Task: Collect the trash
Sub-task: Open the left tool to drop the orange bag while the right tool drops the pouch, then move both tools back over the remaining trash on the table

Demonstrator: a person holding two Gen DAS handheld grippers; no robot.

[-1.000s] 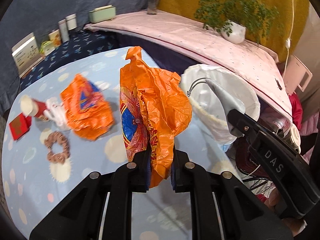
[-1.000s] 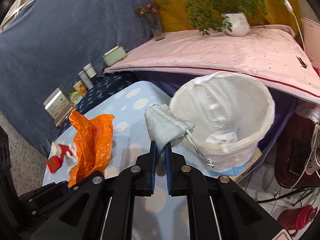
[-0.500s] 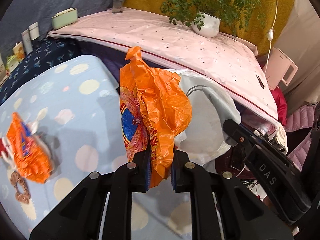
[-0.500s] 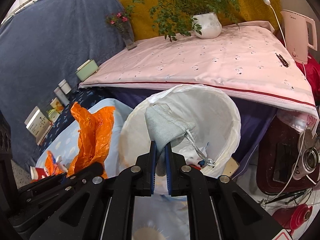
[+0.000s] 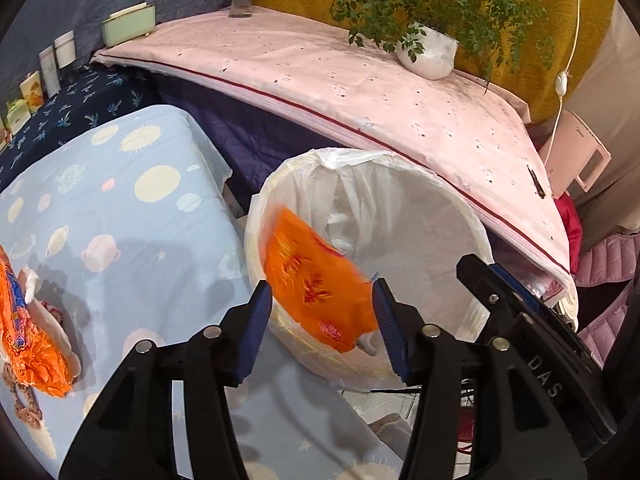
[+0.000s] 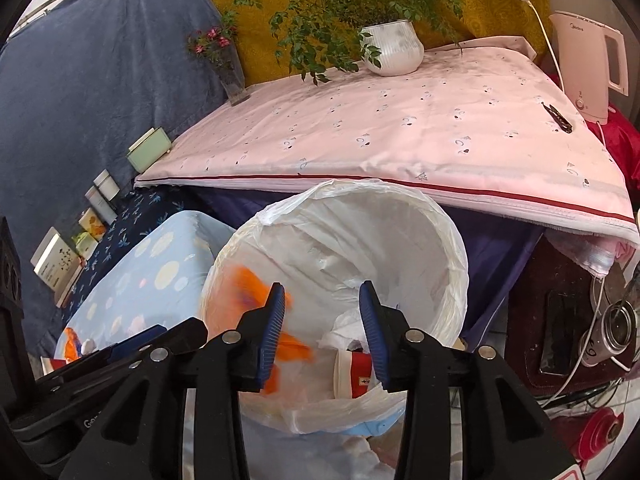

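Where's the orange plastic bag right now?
In the left wrist view, the orange plastic bag is dropping inside the white-lined bin, beyond the opening jaws.

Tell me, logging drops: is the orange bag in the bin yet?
In: orange bag, blurred, sits inside the bin rim, free of the gripper.

At the left of my left wrist frame I see the surface (image 5: 132, 240), covered with a light blue cloth with pale dots. At its lower left edge lies crumpled orange plastic (image 5: 28, 344), with a brown ring-shaped thing (image 5: 24, 404) just below it. In the upper part, a second surface under pink cloth (image 5: 360, 76) carries a white plant pot (image 5: 428, 54), a green box (image 5: 128, 24) and a glass vase (image 6: 232, 76).
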